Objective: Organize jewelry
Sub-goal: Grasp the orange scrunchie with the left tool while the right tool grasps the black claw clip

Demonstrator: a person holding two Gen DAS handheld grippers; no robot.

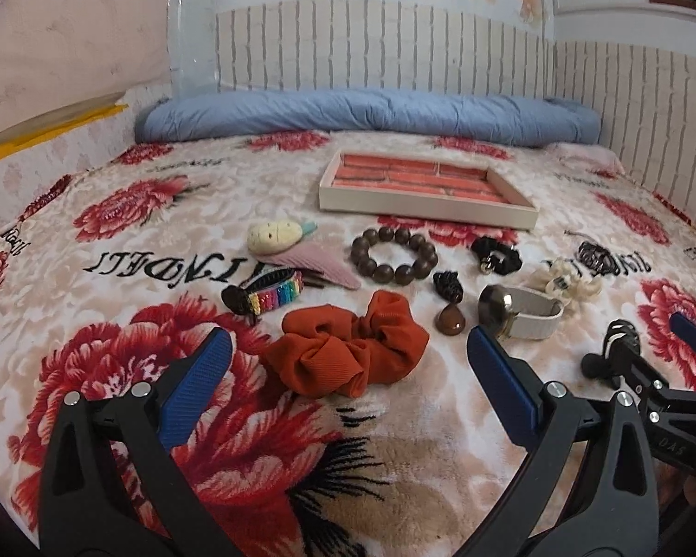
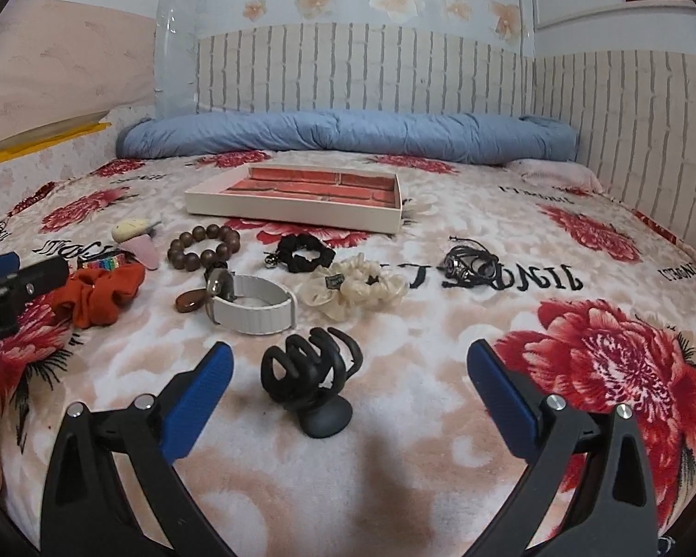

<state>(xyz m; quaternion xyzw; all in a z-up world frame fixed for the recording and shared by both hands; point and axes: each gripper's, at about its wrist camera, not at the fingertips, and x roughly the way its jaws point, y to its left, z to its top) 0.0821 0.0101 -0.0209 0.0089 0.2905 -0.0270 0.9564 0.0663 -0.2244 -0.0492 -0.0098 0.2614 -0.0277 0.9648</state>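
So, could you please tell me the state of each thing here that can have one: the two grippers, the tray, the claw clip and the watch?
left gripper: open, holding nothing
right gripper: open, holding nothing
tray: no lid, nothing visible inside
black claw clip: closed, on the blanket
watch: white strap closed in a loop, lying on its side
orange scrunchie: lying loose, not gripped

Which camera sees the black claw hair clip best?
The right wrist view: the black claw clip sits close and whole between the open right gripper. The left wrist view shows only part of it at the right edge, behind that gripper's finger.
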